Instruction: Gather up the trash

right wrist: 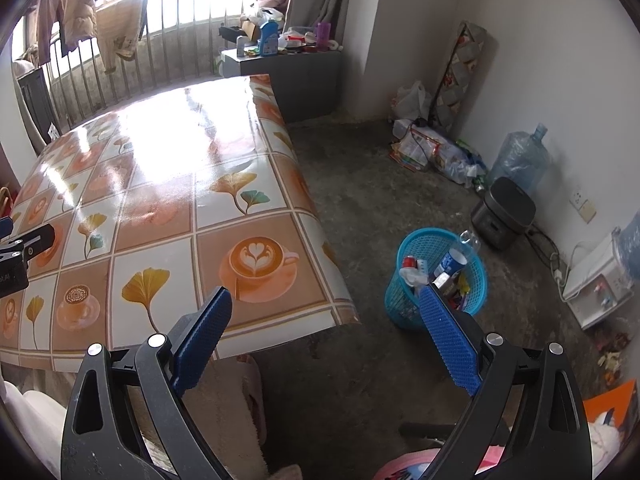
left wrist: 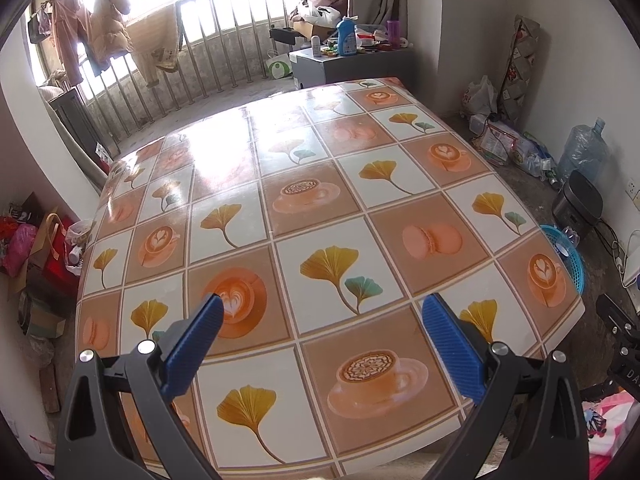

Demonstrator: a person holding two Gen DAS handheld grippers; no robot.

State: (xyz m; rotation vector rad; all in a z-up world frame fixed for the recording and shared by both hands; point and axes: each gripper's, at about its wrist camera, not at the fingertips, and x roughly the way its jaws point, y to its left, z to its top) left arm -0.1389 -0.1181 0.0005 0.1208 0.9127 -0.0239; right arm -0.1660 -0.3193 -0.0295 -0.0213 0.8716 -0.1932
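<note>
My left gripper is open and empty above the near part of a table covered in a glossy cloth printed with leaves and coffee cups. I see no loose item on the cloth. My right gripper is open and empty over the table's right front corner. A blue mesh waste basket stands on the floor to the right of the table, holding bottles, a can and crumpled paper. Its rim also shows in the left wrist view.
A dark box-shaped appliance and a large water jug stand by the right wall, with bags and wrappers beyond. A grey cabinet with bottles stands behind the table. A railing with hanging clothes closes the far side.
</note>
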